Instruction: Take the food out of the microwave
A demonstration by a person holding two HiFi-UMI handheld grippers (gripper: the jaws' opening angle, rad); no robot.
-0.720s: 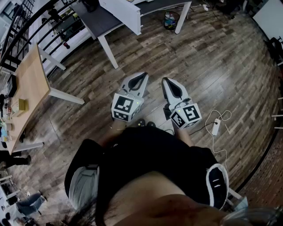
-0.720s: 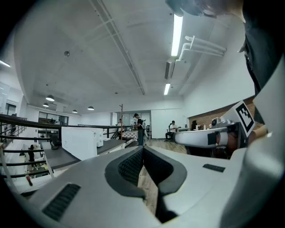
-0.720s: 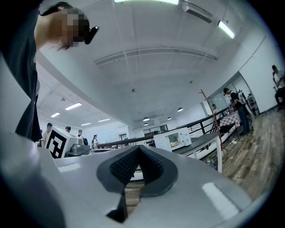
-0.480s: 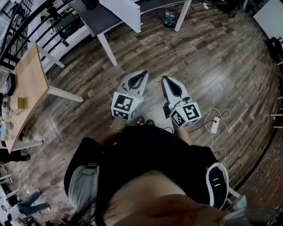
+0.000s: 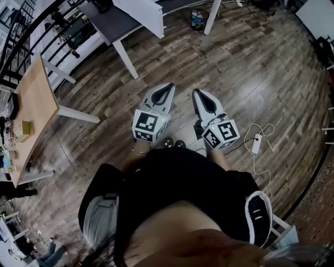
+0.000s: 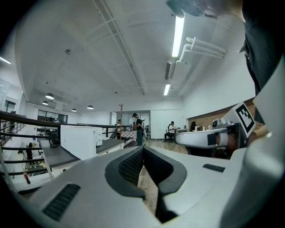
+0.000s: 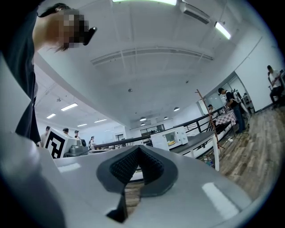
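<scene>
A white microwave (image 7: 171, 137) stands on a grey table (image 7: 196, 141) some way ahead, and something yellow (image 7: 171, 143) shows through its window. In the head view the microwave (image 5: 140, 13) sits at the top edge on the grey table (image 5: 112, 23); in the left gripper view the microwave (image 6: 80, 140) is a white box at the left. My left gripper (image 5: 169, 86) and right gripper (image 5: 197, 93) are held side by side over the wooden floor, pointing level at that table. Each has its jaws shut with nothing between them, as the left gripper (image 6: 142, 149) and right gripper (image 7: 139, 149) show in their own views.
A wooden table (image 5: 34, 104) with small items stands at the left, and a black railing (image 5: 31, 36) runs behind it. A white power strip (image 5: 255, 146) with its cable lies on the floor at the right. A bin (image 5: 197, 21) sits under the grey table. People (image 6: 137, 128) are far off.
The head view has shifted a little. Both grippers stay shut and side by side in about the same place.
</scene>
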